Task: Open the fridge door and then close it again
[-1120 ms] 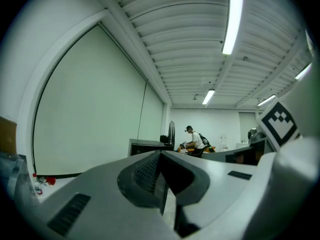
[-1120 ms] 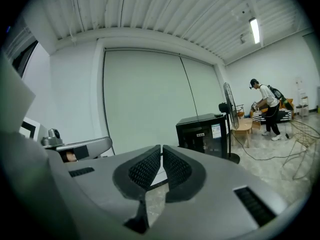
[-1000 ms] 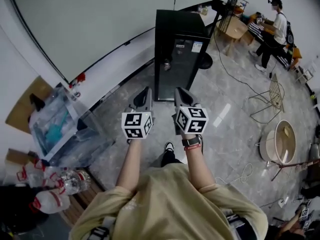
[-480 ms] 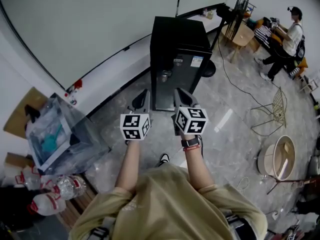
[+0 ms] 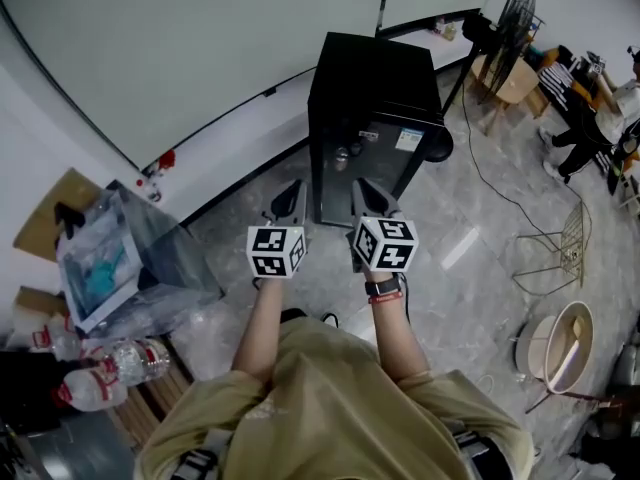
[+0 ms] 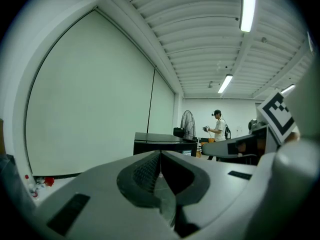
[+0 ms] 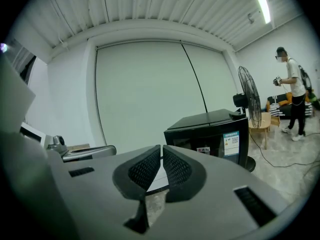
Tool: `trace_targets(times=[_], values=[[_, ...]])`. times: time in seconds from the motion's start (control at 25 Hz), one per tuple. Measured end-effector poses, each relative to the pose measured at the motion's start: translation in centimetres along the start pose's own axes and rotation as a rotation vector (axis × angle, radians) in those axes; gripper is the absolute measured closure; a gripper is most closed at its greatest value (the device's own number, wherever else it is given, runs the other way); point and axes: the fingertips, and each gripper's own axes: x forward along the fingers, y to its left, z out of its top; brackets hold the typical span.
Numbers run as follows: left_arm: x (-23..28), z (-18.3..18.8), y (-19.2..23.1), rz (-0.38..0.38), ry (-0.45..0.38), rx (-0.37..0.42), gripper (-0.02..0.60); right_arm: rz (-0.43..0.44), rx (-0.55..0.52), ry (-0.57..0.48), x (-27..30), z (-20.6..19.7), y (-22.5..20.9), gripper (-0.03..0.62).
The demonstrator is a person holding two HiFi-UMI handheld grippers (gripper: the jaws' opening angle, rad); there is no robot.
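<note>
Now the person is standing nearer the fridge than a second ago, and it is filling more of the head view. Its door is staying shut.

The left gripper is pointing at the fridge's lower left corner with its jaws pressed together on nothing. The right gripper is aiming at the fridge's front, its jaws likewise closed and empty. Neither is touching the fridge yet. The approach is probably ending and the opening is not yet beginning. The jaws would likely need to part before taking the door's edge. No handle is showing clearly.

Well to the left of the fridge, a clear plastic bin is sitting by the wall, with plastic bottles lying beyond it. Just right of the fridge, a standing fan is crowding its far corner, and a cable is trailing across the floor. Farther right, a wire rack is standing, and another person is working well apart. Nothing is lying between the grippers and the fridge, though the fan could limit how far the door swings.
</note>
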Motion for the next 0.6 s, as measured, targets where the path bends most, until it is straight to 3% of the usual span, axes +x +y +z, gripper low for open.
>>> trace_targets(times=[0.44,0.6], values=[[5.3,-2.8,4.3,-0.019,0.059,-0.013,0.561,0.024,-0.018,0.022,5.7,0.3,-1.7,0.570],[8.1,-3.7,6.3,-0.073,0.097,-0.091,0.560,0.019,-0.061,0.044,8.4,1.3,-2.8,0.571]])
